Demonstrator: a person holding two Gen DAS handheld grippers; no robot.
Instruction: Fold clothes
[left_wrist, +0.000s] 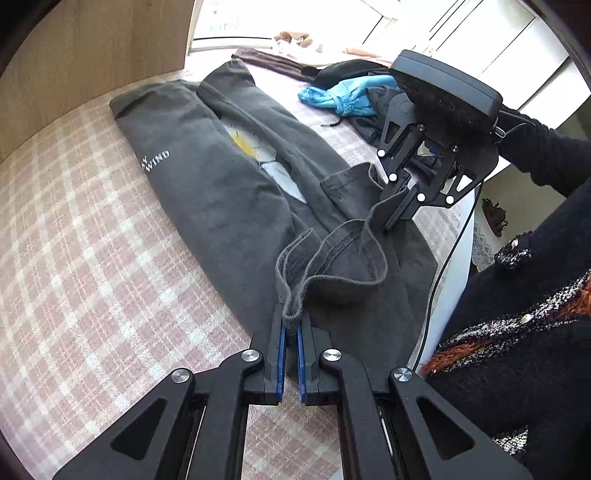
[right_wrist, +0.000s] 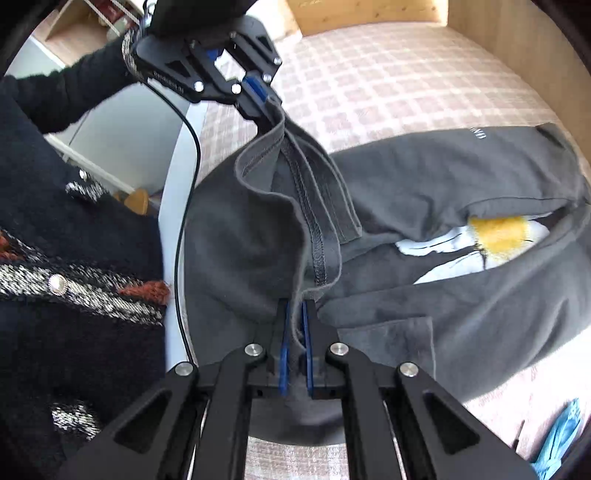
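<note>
A dark grey shirt (left_wrist: 207, 184) lies lengthwise on the pink checked bed cover (left_wrist: 74, 258), folded in along both sides, with a yellow and white print (left_wrist: 258, 155) showing in the gap. My left gripper (left_wrist: 291, 325) is shut on the hem at the near end. My right gripper (left_wrist: 397, 206) is shut on the same hem further right. In the right wrist view my right gripper (right_wrist: 295, 325) pinches the hem of the grey shirt (right_wrist: 461, 295), and the left gripper (right_wrist: 266, 107) holds it further along, lifted off the bed cover (right_wrist: 388, 81).
A blue garment (left_wrist: 340, 96) and dark clothes (left_wrist: 347, 70) are piled at the far right of the bed. A wooden wall (left_wrist: 92, 48) runs along the far side. A person in a dark patterned cardigan (left_wrist: 517, 332) stands at the bed's near edge, with a black cable (right_wrist: 184, 229) hanging.
</note>
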